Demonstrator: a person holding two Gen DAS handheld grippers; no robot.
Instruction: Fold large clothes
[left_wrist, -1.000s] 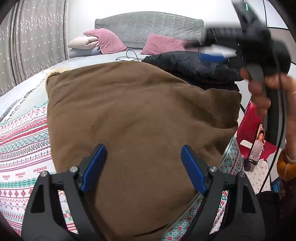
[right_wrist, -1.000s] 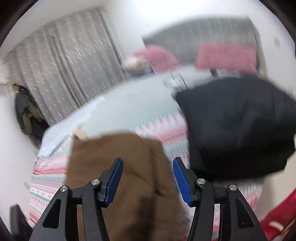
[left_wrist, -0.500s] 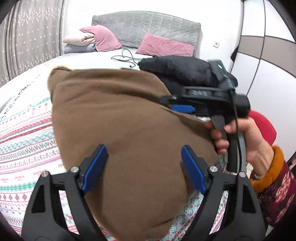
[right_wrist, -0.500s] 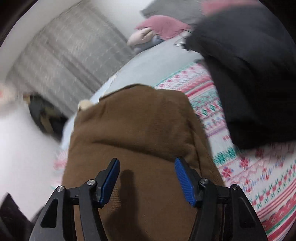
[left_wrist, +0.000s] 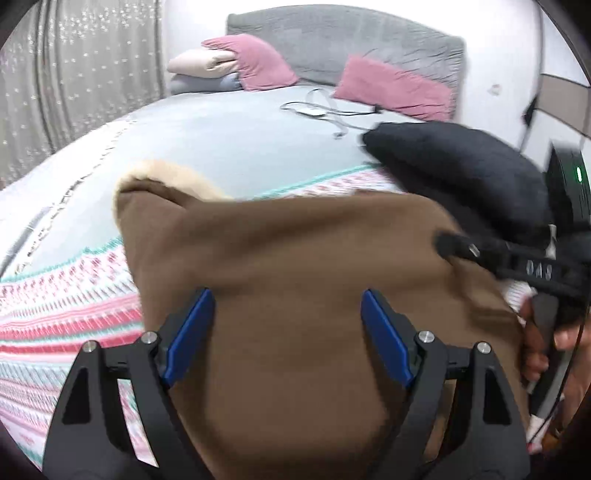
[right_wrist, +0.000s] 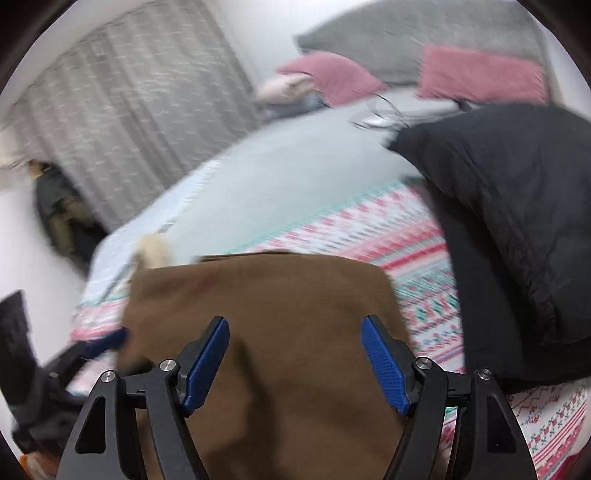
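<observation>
Left wrist view first: the brown garment (left_wrist: 295, 280) lies on the bed (left_wrist: 236, 147), on top of the patterned blanket (left_wrist: 62, 314), and it already looks folded into a compact rectangle with a bit of cream lining (left_wrist: 173, 177) peeking out at the far left corner. So I'd guess this piece is mostly done, maybe one more fold or a tidy-up. The black jacket (left_wrist: 454, 173) sits just beyond it on the right and looks bunched, not folded, so that one is probably left. The left claw (left_wrist: 286, 336) hangs over the near part of the brown piece, angled down, spread wide with nothing pinched. At the right edge you can see a hand (left_wrist: 546, 343) gripping the other tool's handle, its tip over the garment's right edge.

Right wrist view: pretty blurry. The right claw (right_wrist: 295, 358) points down at the brown garment (right_wrist: 266, 302) too, its jaws opening, cloth below them but nothing between the pads. The black jacket (right_wrist: 517, 229) fills the right side, lying on the patterned blanket (right_wrist: 388, 236). The left claw (right_wrist: 107, 343) pokes in at the lower left, beside the garment's edge.
</observation>
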